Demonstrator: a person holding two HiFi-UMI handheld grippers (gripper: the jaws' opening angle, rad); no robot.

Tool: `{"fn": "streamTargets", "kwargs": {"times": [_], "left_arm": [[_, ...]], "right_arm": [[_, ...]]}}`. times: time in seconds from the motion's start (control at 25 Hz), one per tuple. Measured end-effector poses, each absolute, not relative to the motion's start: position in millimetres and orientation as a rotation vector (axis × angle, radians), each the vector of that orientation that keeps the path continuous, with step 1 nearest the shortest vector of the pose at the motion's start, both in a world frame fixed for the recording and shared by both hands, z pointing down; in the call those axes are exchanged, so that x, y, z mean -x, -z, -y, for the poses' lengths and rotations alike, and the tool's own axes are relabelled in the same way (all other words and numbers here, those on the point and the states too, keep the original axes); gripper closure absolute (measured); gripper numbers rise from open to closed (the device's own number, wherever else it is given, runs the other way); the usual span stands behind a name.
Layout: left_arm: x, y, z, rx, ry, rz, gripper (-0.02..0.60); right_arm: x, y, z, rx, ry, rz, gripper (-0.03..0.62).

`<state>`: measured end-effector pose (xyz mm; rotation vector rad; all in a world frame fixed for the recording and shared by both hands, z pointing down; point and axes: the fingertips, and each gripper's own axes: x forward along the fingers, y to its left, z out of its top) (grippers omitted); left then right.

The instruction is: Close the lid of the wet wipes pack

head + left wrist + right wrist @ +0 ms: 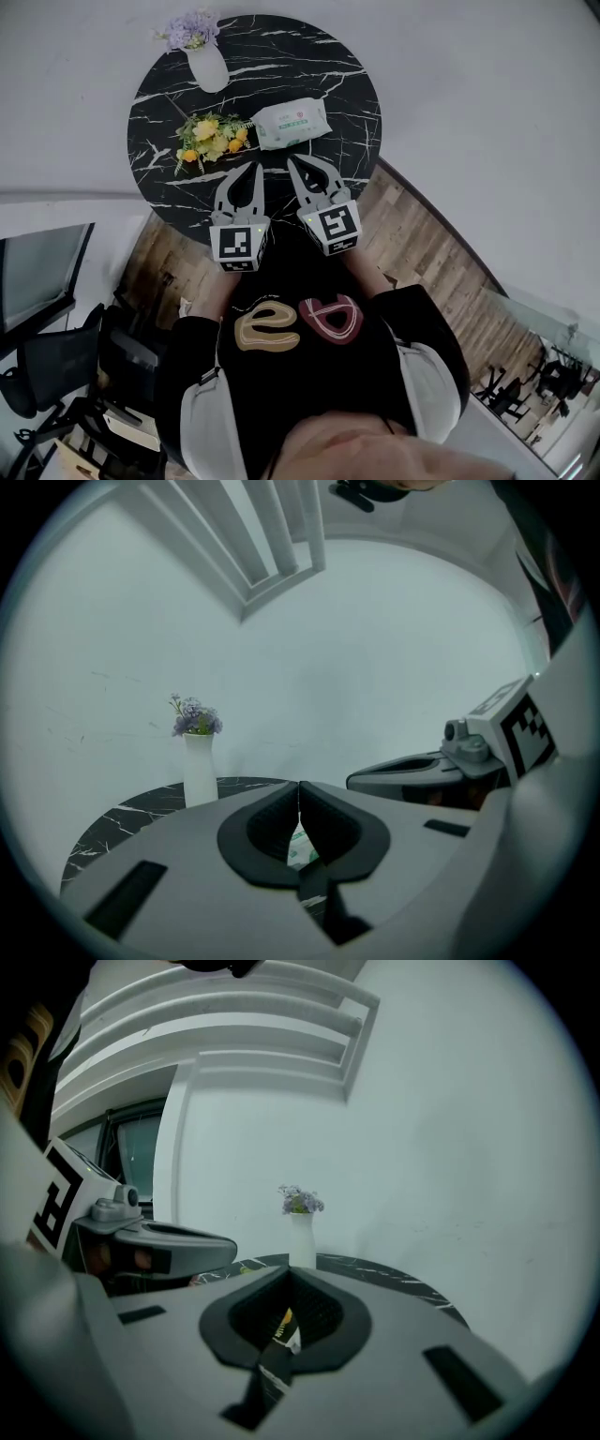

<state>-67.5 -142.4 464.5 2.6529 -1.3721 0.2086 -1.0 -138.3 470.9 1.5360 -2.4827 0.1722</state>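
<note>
Wet wipes pack [292, 123], a soft, pillowy rectangular pouch in white with pale green print and a small pink mark, lying flat and face up on the round black marble table [309, 56]. Placed just right of the table's centre, long side running roughly across the tabletop and tilted slightly, right end a touch farther from the table's near edge. Well inside the rim on every side. Too small from overhead to read as shut or open on top.
</note>
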Motion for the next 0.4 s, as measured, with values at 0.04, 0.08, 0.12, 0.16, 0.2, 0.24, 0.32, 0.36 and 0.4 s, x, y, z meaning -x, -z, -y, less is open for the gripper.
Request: {"fn": "streamTargets", "kwargs": {"times": [0.04,0.08,0.12,0.16,0.2,0.24,0.32,0.36,0.4], "left_arm": [[67.7,-463.4,142.0,-2.657,-0.200,1.372,0.563],[67.9,-462.6,141.3,-2.662,-0.192,1.370,0.563],[68.1,-461.9,140.3,-2.667,-0.185,1.367,0.563],[68.8,-461.0,139.5,-2.671,-0.178,1.365,0.563],[69.9,-459.7,139.0,-2.677,-0.171,1.364,0.563],[71.2,-458.3,138.7,-2.683,-0.165,1.362,0.563],[73.0,-456.3,138.0,-2.698,-0.153,1.355,0.563],[73.7,-455.6,137.7,-2.705,-0.147,1.350,0.563],[74.3,-455.1,137.4,-2.712,-0.142,1.345,0.563]], "right_arm": [[1.7,-470.0,137.9,-1.529,-0.158,2.484,0.585],[2.2,-470.0,136.9,-1.519,-0.143,2.484,0.584],[2.2,-470.4,135.6,-1.508,-0.130,2.481,0.585],[1.9,-470.8,134.5,-1.500,-0.119,2.477,0.584],[1.6,-470.9,133.8,-1.495,-0.115,2.476,0.585],[1.4,-470.6,133.4,-1.495,-0.115,2.478,0.585],[1.6,-469.6,132.1,-1.498,-0.120,2.484,0.585],[1.8,-469.0,131.4,-1.500,-0.122,2.488,0.584],[2.1,-468.5,130.6,-1.502,-0.123,2.492,0.583]]}}
